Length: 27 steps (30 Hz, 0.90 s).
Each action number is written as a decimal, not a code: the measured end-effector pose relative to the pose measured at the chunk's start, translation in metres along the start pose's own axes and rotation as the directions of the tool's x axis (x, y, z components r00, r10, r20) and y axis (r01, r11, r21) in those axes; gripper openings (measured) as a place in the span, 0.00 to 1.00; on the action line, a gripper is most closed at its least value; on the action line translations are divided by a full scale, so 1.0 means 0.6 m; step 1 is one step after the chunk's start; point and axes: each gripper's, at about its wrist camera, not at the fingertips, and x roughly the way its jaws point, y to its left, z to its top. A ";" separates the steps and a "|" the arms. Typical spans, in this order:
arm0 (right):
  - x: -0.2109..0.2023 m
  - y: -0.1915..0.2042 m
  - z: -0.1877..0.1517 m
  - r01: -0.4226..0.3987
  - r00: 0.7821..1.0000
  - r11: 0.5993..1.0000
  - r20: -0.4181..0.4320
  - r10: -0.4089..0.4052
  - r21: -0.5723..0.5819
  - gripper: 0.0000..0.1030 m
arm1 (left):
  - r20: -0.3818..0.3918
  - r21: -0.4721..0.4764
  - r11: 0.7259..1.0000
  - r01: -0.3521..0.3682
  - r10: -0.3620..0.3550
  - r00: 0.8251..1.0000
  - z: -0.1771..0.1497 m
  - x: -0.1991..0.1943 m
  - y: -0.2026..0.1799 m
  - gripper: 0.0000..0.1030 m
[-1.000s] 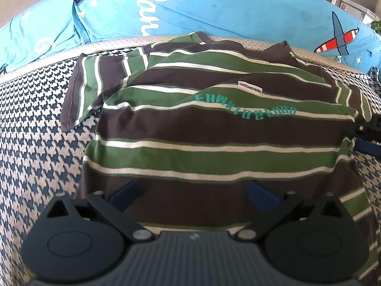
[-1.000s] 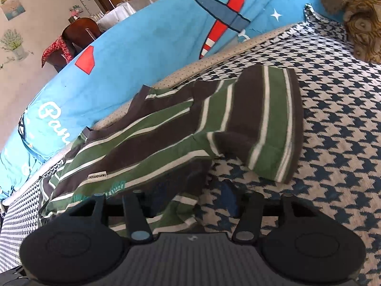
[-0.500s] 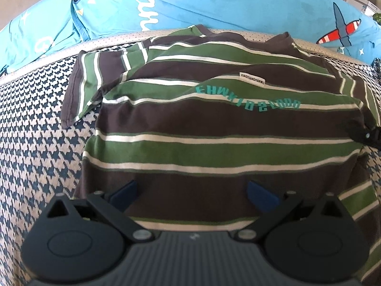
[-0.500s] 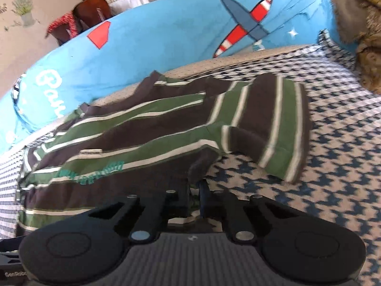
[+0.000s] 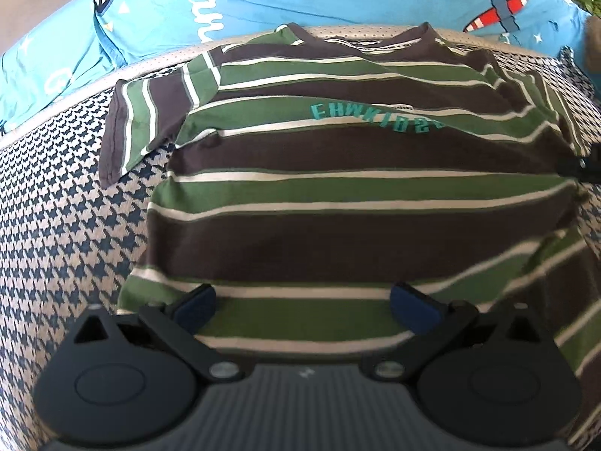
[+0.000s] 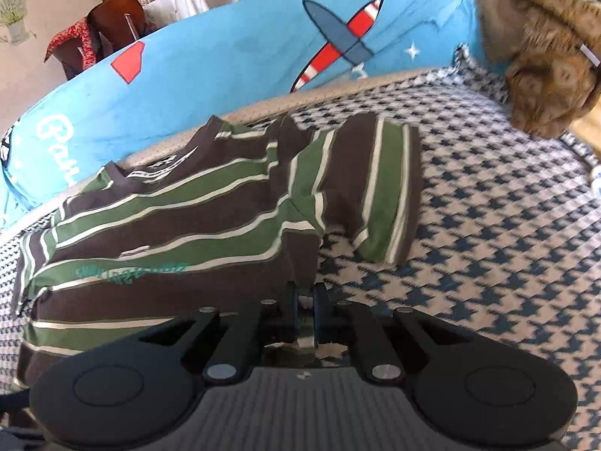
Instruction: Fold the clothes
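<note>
A brown, green and white striped cotton T-shirt (image 5: 338, 188) lies spread on the blue-and-cream houndstooth bed cover (image 5: 56, 225), its collar toward the long sky-blue cushion printed with a red-striped plane (image 6: 244, 64). The left gripper (image 5: 302, 300) hovers over the shirt's hem, jaws wide with nothing between them. The right gripper (image 6: 305, 300) has its jaws pinched narrow on the shirt's side edge, below the sleeve (image 6: 375, 188).
</note>
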 end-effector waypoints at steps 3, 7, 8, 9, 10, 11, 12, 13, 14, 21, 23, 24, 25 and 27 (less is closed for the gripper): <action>-0.009 -0.008 0.007 -0.022 0.999 1.000 0.031 0.021 0.020 0.18 | -0.006 -0.014 1.000 0.005 -0.005 1.000 -0.005 -0.006 0.007 1.00; -0.039 -0.025 0.011 -0.059 0.996 0.996 0.077 0.054 0.065 0.22 | 0.006 -0.036 0.999 -0.004 0.004 1.000 -0.017 -0.018 0.015 1.00; -0.047 -0.029 0.010 -0.061 0.995 0.995 0.083 0.055 0.076 0.24 | 0.015 -0.037 0.999 -0.009 0.010 1.000 -0.021 -0.022 0.015 1.00; -0.054 -0.033 0.006 -0.062 0.995 0.994 0.085 0.055 0.088 0.25 | 0.026 -0.038 0.999 -0.013 0.014 1.000 -0.025 -0.026 0.015 1.00; -0.060 -0.037 0.000 -0.062 0.995 0.993 0.084 0.054 0.099 0.26 | 0.038 -0.041 0.999 -0.017 0.018 0.999 -0.030 -0.030 0.016 1.00; -0.065 -0.041 -0.007 -0.063 0.995 0.992 0.080 0.055 0.107 0.26 | 0.048 -0.043 0.999 -0.017 0.019 0.999 -0.035 -0.034 0.015 1.00; -0.069 -0.044 -0.015 -0.064 0.996 0.992 0.073 0.056 0.112 0.26 | 0.058 -0.045 0.999 -0.014 0.016 0.998 -0.038 -0.038 0.015 1.00; -0.073 -0.045 -0.024 -0.064 0.996 0.991 0.066 0.057 0.115 0.26 | 0.070 -0.046 0.999 -0.010 0.013 0.997 -0.043 -0.043 0.014 1.00; -0.077 -0.046 -0.033 -0.065 0.997 0.991 0.059 0.059 0.114 0.26 | 0.083 -0.046 0.999 -0.007 0.011 0.996 -0.047 -0.047 0.014 1.00; -0.104 -0.046 -0.094 -0.066 0.997 0.996 0.031 0.064 0.064 0.26 | 0.144 -0.027 1.000 0.006 -0.002 0.990 -0.077 -0.072 0.005 1.00; -0.113 -0.050 -0.107 -0.073 0.997 0.995 0.034 0.071 0.063 0.26 | 0.157 -0.017 1.000 0.006 -0.003 0.988 -0.084 -0.077 0.003 1.00; -0.117 -0.052 -0.113 -0.074 0.997 0.995 0.035 0.072 0.064 0.26 | 0.163 -0.013 1.000 0.005 -0.003 0.987 -0.088 -0.079 0.002 1.00; -0.121 -0.055 -0.120 -0.072 0.997 0.995 0.034 0.070 0.065 0.27 | 0.169 -0.009 1.000 0.002 -0.001 0.986 -0.093 -0.082 0.002 1.00; -0.128 -0.061 -0.133 -0.067 0.997 0.995 0.028 0.065 0.071 0.27 | 0.178 -0.008 1.000 -0.003 0.004 0.984 -0.103 -0.086 0.004 1.00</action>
